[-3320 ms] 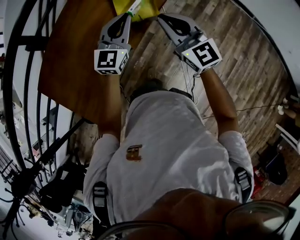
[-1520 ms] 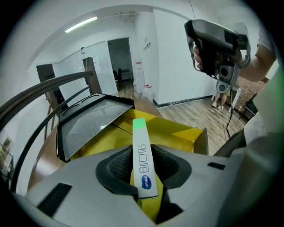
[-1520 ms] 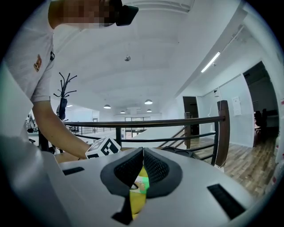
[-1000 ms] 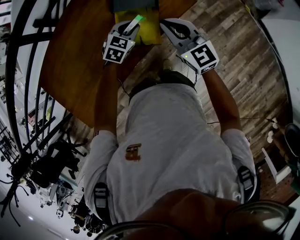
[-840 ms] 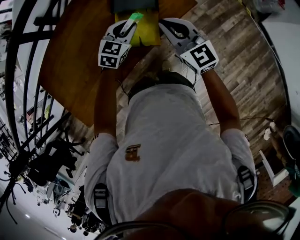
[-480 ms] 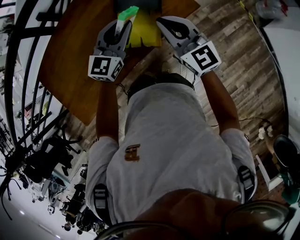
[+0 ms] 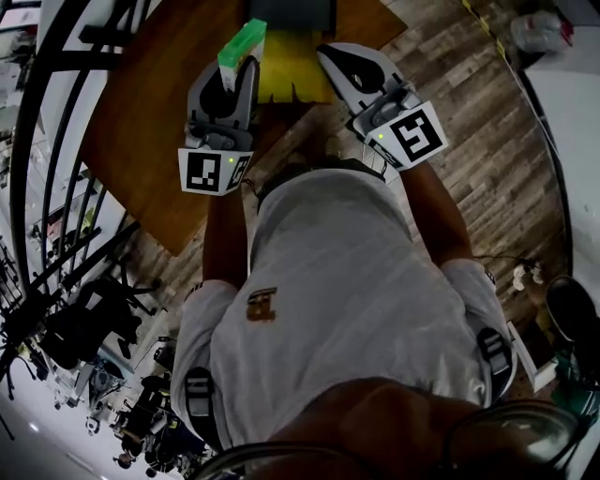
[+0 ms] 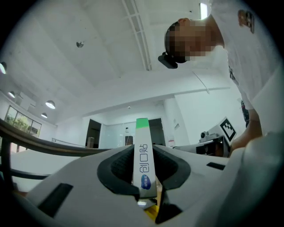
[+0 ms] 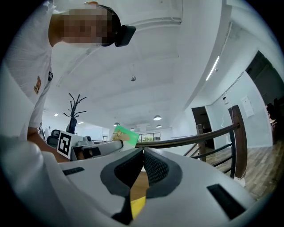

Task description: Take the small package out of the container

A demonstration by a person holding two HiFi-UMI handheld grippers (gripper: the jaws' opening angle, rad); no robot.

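Observation:
A small white package with a green end sticks out of my left gripper, which is shut on it. It hangs over the wooden table, just left of the yellow container. In the left gripper view the package stands upright, pinched between the fingertips of the left gripper. My right gripper lies at the container's right edge, shut and holding nothing. In the right gripper view its jaws meet at the tips, with the green package to the left and a bit of yellow below.
A dark box sits on the table behind the yellow container. A black curved railing runs along the left. Wooden plank floor lies to the right, past the table's edge. The person's white shirt fills the lower middle.
The left gripper has risen and swung left with the package, from over the yellow container to beside it. The right gripper stayed by the container's right edge.

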